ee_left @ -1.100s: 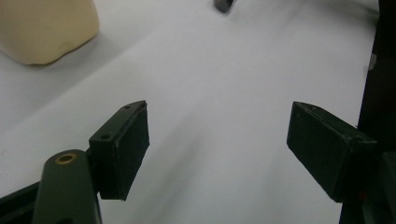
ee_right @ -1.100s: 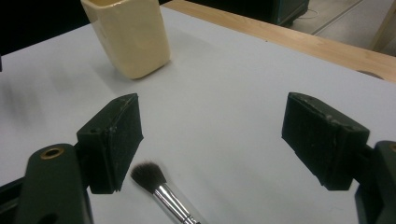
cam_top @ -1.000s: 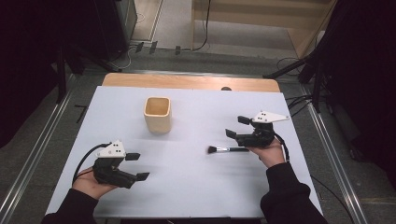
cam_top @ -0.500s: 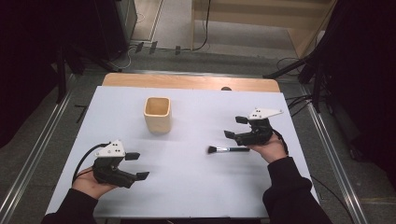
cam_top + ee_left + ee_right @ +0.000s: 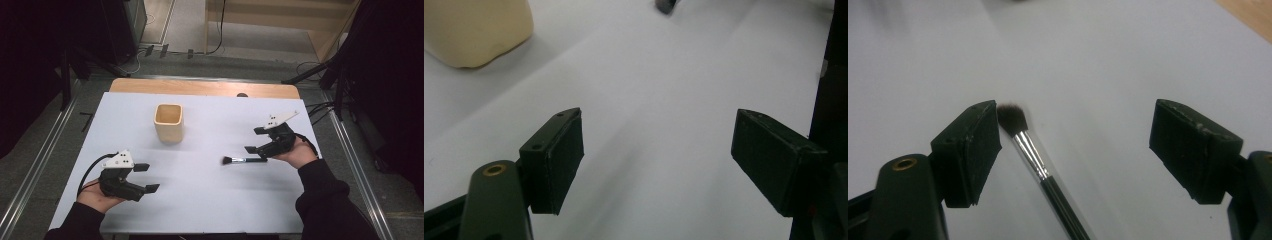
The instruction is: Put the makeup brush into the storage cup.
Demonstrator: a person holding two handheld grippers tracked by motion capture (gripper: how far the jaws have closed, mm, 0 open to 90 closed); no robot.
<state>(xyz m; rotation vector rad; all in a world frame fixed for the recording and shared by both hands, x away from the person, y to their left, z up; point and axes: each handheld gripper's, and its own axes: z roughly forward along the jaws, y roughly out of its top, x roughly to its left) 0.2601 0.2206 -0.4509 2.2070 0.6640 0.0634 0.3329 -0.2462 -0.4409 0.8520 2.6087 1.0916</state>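
Right gripper is spread wide open over the makeup brush, not gripping anything. From the right gripper view the brush lies flat on the bench between the jaws, way closer to the jaw on the left of that view, with the dark bristle tip right up against that pad; can't tell if it's actually touching. Brush looks like a small rounded tuft of dark soft bristles, a shiny silver metal ferrule, then a thin black handle running back toward the person's hand. The pads on both jaws are chunky black blocks with a matte, slightly rubbery look. Left gripper is also wide open and empty, held low over the bench near the front left, well apart from everything; in the left gripper view there's just bare white surface between its jaws. Both grippers have that grey three-cornered plate on top and a black cable trailing off. The bench has a smooth white matte cover, with a strip of wood showing along the far edge. Back toward the middle-left sits a pale wooden cup, squarish with rounded corners, upright, open top, and from the high view it looks empty inside. Brush lies to the right of the cup and nearer the person, well apart from it.
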